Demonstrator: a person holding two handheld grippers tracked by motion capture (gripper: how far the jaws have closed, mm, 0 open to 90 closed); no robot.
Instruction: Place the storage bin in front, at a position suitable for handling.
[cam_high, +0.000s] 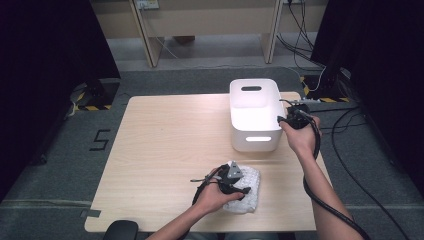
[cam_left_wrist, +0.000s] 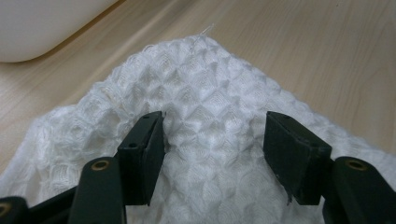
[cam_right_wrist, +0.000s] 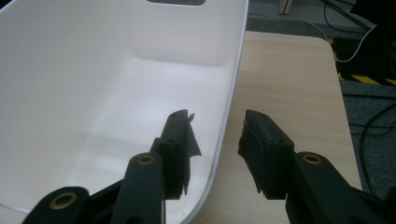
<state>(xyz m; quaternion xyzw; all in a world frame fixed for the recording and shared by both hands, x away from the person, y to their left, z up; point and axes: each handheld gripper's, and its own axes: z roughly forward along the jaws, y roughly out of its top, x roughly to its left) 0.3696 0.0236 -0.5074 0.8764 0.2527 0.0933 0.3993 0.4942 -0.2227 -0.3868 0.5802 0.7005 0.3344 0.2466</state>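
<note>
A white waffle-weave cloth (cam_high: 250, 196) lies bunched near the front edge of the wooden table (cam_high: 165, 145). My left gripper (cam_high: 239, 187) is lowered onto it, open. In the left gripper view its two jaws stand wide apart on the cloth (cam_left_wrist: 210, 88), with the fabric spread between them (cam_left_wrist: 215, 140). A white plastic bin (cam_high: 233, 102) stands at the back right of the table. My right gripper (cam_high: 288, 119) is at its right wall, open. In the right gripper view it (cam_right_wrist: 217, 119) straddles the rim, one jaw inside the bin (cam_right_wrist: 93, 70) and one outside, with gaps on both sides.
The bin has handle cut-outs in its end walls and looks empty inside. Cables trail over the dark floor to the right of the table, and hazard-striped tape marks the floor at the back corners. Wooden furniture legs stand behind the table.
</note>
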